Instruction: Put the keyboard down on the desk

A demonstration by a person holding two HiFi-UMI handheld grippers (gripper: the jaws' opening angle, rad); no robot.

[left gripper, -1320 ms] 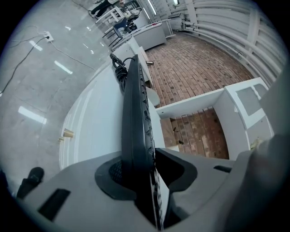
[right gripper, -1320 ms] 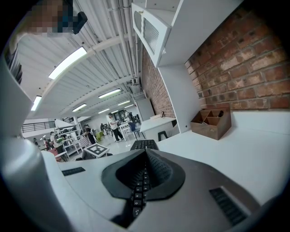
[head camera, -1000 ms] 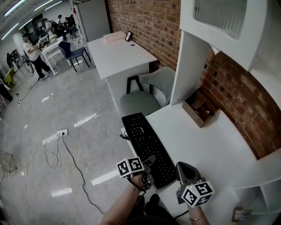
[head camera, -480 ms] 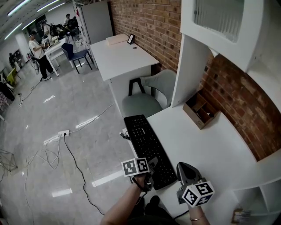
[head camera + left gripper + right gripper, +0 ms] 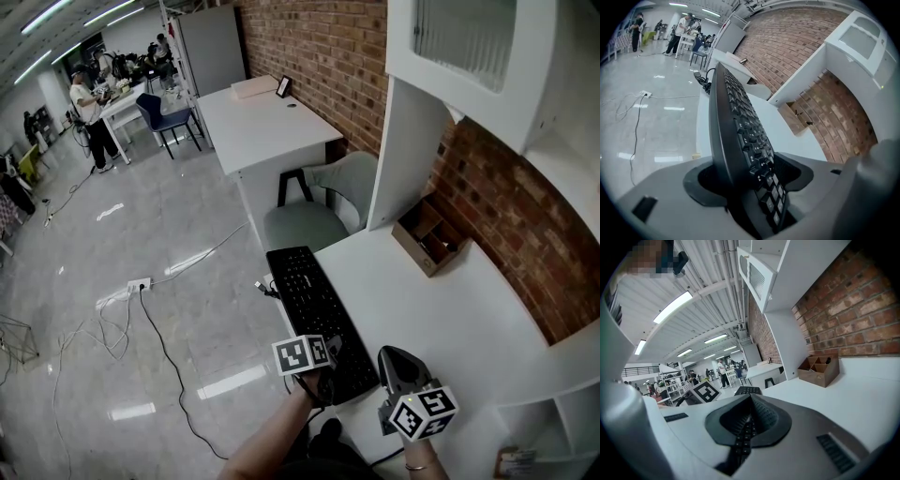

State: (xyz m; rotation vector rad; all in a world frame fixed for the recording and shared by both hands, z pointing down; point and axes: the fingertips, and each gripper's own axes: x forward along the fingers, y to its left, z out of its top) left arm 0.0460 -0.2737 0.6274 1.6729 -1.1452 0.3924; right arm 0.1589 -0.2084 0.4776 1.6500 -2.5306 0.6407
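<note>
The black keyboard [image 5: 314, 300] lies flat along the left edge of the white desk [image 5: 431, 309], its near end towards me. My left gripper [image 5: 330, 367] is at that near end. In the left gripper view the keyboard [image 5: 736, 117] runs between the jaws of the left gripper [image 5: 750, 173]; they are opening, with dark gaps beside it. My right gripper [image 5: 387, 361] sits at the near right corner. In the right gripper view the right gripper [image 5: 749, 413] is nearly closed, keys show in the slit, and the keyboard's [image 5: 747, 391] far end shows beyond.
A wooden organiser box [image 5: 427, 234] stands at the back by the brick wall. A white upright panel [image 5: 403, 141] with a cabinet above borders the desk. A grey chair [image 5: 309, 220] stands beyond the desk's far end. On the floor lie a power strip [image 5: 139, 283] and cables.
The left gripper's marker cube has shifted a little to the right along the keyboard's near end. The keyboard and the right gripper have stayed where they were.
</note>
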